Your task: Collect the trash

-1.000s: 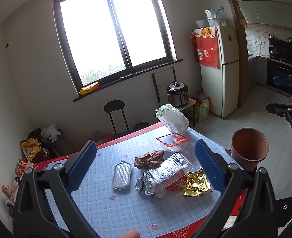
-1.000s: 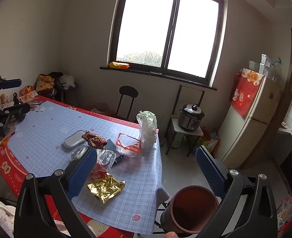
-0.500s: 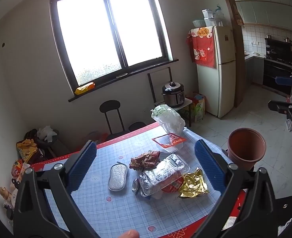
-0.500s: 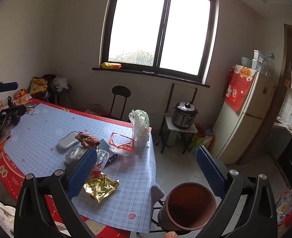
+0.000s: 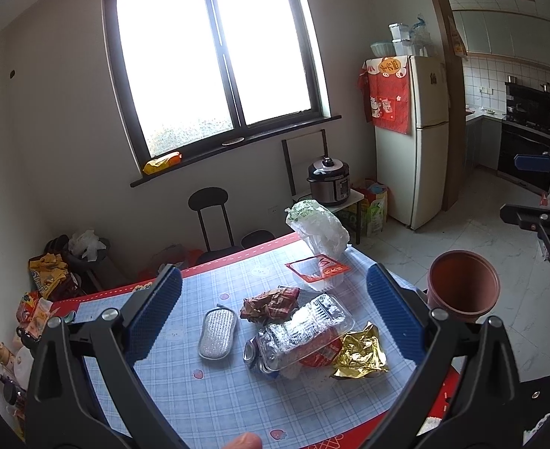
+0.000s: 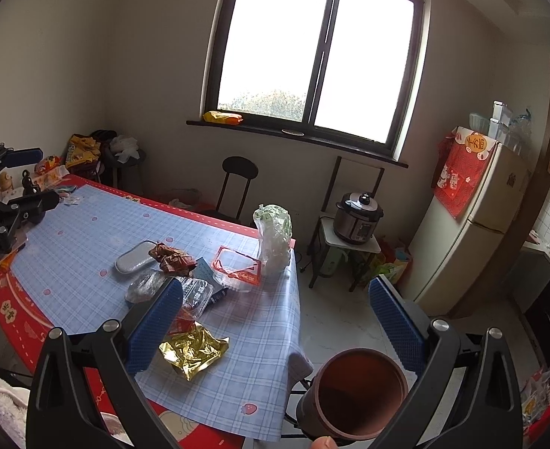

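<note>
Trash lies in a heap on the blue checked tablecloth [image 5: 185, 385]: a gold foil wrapper [image 5: 359, 351] [image 6: 192, 351], a clear plastic clamshell [image 5: 305, 331] [image 6: 196, 293], a red-brown snack wrapper [image 5: 271, 301] [image 6: 172, 256], a red-rimmed clear tray [image 5: 318, 271] [image 6: 237, 265], a white plastic bag [image 5: 318, 230] [image 6: 273, 237] and a silver oval pad [image 5: 217, 333] [image 6: 134, 260]. A brown bin [image 5: 462, 286] [image 6: 353, 393] stands off the table's right end. My left gripper [image 5: 271, 318] hovers open above the heap. My right gripper [image 6: 275, 325] hangs open over the table's corner and the bin.
A white fridge [image 5: 409, 138] with a red cloth, a pressure cooker [image 5: 328, 181] on a low stand, and a black chair [image 5: 209, 213] line the window wall. Cluttered bags [image 5: 50, 273] sit at the table's far left. Pale tiled floor [image 5: 480, 232] spreads around the bin.
Both grippers have drawn back and slightly up, so the table and bin look a little smaller. Nothing on the table has moved, and both grippers stay open.
</note>
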Motion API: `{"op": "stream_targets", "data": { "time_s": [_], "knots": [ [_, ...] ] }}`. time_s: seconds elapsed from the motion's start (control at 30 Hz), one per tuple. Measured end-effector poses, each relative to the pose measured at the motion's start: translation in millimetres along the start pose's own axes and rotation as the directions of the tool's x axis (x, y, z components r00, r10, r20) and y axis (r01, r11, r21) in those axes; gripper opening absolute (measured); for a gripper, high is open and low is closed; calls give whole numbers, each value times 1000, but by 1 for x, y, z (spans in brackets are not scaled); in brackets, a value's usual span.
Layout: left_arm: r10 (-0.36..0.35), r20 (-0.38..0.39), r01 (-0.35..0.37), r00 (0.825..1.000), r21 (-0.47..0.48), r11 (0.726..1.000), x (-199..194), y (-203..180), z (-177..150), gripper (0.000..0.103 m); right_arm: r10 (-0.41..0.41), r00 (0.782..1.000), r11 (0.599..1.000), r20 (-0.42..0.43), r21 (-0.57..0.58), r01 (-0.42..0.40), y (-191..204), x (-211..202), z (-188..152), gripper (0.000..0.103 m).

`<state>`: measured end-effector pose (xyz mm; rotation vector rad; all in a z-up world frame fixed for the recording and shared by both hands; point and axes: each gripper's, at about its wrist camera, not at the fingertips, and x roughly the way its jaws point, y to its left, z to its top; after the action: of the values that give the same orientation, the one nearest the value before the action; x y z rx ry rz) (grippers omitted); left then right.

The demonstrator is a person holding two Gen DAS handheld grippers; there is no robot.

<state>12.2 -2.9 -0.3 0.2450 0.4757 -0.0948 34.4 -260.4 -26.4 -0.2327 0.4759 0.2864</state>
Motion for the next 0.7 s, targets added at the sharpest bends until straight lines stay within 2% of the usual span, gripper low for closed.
{"op": "stream_targets", "data": {
  "time_s": [0.2, 0.7],
  "knots": [
    [6, 6, -6, 1000, 26, 1000, -4, 2, 1, 98, -5, 1000, 1000, 11, 21, 5, 0, -3, 2, 98],
    [-7, 17, 7, 1000, 1, 1000, -6, 10, 1, 98, -15, 1000, 1000, 4, 9, 15, 5, -6, 5, 98]
  ]
}}
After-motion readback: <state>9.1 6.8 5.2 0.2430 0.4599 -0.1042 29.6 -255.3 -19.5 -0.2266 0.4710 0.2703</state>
